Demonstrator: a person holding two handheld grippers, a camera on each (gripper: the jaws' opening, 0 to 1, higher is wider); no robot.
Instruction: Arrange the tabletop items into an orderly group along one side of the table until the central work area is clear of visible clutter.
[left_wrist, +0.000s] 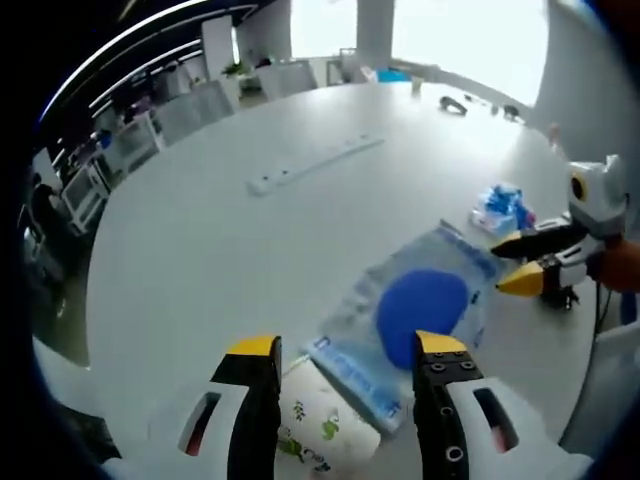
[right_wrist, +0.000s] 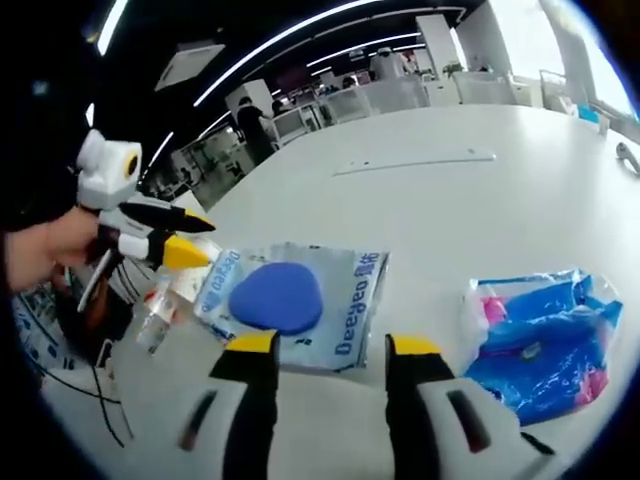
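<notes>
Near the table's (left_wrist: 200, 250) edge, clear pouch (left_wrist: 405, 310) with blue disc lying flat | left gripper (left_wrist: 345, 352) jaws gaping, partly hiding printed roll (left_wrist: 315, 425) | right gripper (right_wrist: 330, 350) jaws gaping, empty | blue packet (right_wrist: 545, 340) lying cut off beside it.

I take the clear bag with the blue disc (left_wrist: 425, 305) as my mark. It lies flat on the white table (left_wrist: 200, 250), right ahead of my left gripper (left_wrist: 345, 352). Just in front of that gripper's open jaws a white printed pack (left_wrist: 320, 420) sits touching the bag's near end and blocks the way in. Beyond the bag the table is bare and wide up to a long white strip (left_wrist: 315, 163), well apart. My right gripper (right_wrist: 325, 345) faces the bag, with a blue and pink packet (right_wrist: 540, 340) beside it. A small clear bottle (right_wrist: 160, 305) stands just past the bag's other end.
</notes>
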